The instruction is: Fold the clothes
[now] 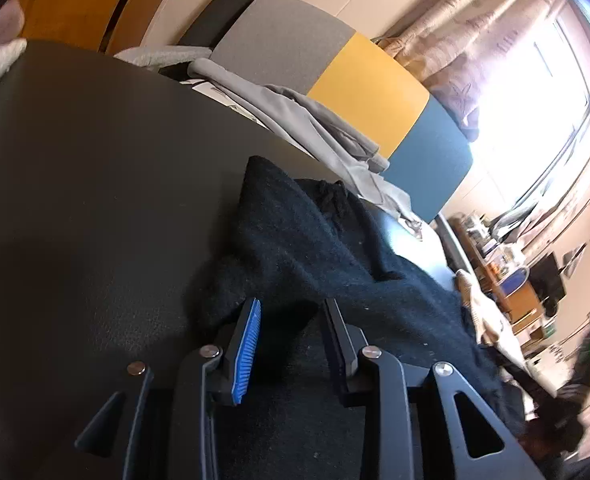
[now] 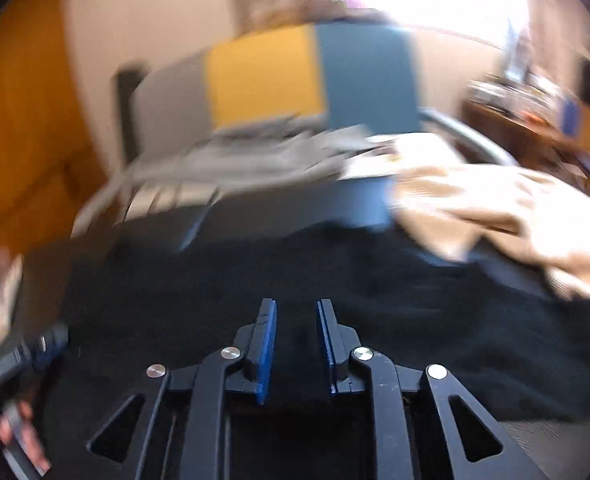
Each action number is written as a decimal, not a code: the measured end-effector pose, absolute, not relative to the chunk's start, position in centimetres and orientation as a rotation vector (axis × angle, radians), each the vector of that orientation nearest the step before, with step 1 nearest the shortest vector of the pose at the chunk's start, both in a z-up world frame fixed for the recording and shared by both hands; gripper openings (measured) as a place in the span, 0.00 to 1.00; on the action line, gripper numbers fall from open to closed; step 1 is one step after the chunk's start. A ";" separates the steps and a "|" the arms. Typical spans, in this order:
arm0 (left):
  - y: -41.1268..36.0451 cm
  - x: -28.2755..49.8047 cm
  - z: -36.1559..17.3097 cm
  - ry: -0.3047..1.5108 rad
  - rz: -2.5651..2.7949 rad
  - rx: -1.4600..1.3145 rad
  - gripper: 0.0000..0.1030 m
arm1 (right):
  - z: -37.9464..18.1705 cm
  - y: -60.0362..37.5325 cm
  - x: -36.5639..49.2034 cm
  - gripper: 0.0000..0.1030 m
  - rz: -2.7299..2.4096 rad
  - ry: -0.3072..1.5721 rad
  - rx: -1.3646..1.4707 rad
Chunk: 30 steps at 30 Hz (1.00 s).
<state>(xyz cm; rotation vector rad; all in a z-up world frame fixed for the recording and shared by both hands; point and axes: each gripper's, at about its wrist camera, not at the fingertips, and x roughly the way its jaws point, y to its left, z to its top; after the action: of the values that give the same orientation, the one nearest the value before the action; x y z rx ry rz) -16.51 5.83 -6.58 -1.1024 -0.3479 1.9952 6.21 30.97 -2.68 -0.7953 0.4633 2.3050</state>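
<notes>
A black knitted garment (image 1: 315, 240) lies bunched on the dark table (image 1: 95, 160), one corner standing up in a peak. My left gripper (image 1: 293, 304) sits at its near edge. A thick fold fills the gap between the blue-padded fingertips (image 1: 251, 320), and the jaws are shut on it. The right wrist view is blurred by motion. There the same black garment (image 2: 415, 320) spreads wide across the table. My right gripper (image 2: 297, 304) hovers just over it, pads apart, gripping nothing.
Grey clothes (image 1: 295, 112) are heaped at the table's far edge before a chair back (image 1: 367, 84) in grey, yellow and blue. A beige garment (image 2: 495, 200) lies at the right. A hand with the other gripper (image 2: 15, 360) shows at the left. A cluttered desk (image 1: 507, 280) stands beyond.
</notes>
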 end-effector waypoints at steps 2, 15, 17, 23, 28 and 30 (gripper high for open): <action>5.1 -16.4 -6.4 -0.342 1.981 -1.116 0.30 | -4.6 29.6 3.3 0.21 2.305 0.374 -0.932; 6.4 -15.3 -3.5 -0.198 2.014 -1.015 0.35 | -5.7 28.4 2.1 0.29 2.272 0.300 -0.957; 9.2 -15.0 -3.4 -0.069 2.021 -0.993 0.35 | -5.7 28.3 2.0 0.29 2.267 0.287 -0.958; 14.9 -18.8 -5.1 0.220 2.049 -1.069 0.34 | -5.7 28.8 2.0 0.30 2.274 0.308 -0.951; 11.3 -23.0 -5.7 0.015 2.214 -1.148 0.24 | -5.8 28.8 2.1 0.30 2.274 0.312 -0.948; 9.9 -24.1 -5.9 -0.096 2.187 -1.179 0.24 | -5.8 28.9 2.1 0.31 2.276 0.315 -0.947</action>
<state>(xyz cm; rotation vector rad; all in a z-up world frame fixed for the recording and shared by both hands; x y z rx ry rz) -24.06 9.89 -5.94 -1.1794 -0.0959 2.1873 2.11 28.85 -5.80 -0.9466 0.3151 2.2756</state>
